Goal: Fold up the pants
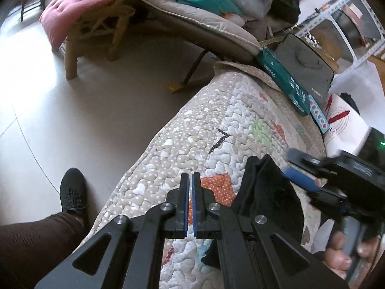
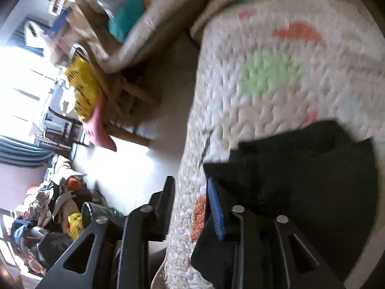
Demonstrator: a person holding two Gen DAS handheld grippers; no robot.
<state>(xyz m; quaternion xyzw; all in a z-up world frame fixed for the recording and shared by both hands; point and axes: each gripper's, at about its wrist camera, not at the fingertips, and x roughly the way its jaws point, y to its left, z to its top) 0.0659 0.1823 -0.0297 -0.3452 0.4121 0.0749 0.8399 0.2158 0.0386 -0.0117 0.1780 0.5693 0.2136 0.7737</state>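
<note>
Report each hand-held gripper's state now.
Left hand-held gripper: closed, empty.
Right hand-held gripper: open, holding nothing; black pants beside it.

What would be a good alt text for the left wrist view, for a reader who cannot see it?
The left hand-held gripper, shut and empty, hovers over a quilted bed cover, beside black pants that lie bunched on it. The right hand-held gripper is at the right edge, and a black shoe stands on the floor.

Pale tiled floor (image 1: 72, 101), glare patches. Wooden chair (image 1: 96, 31) with pink cushion (image 1: 62, 16); grey padded lounger (image 1: 204, 21) beside it. Bright windows (image 2: 26, 77), striped curtain (image 2: 21, 149), clothes heap (image 2: 48, 207)
</note>
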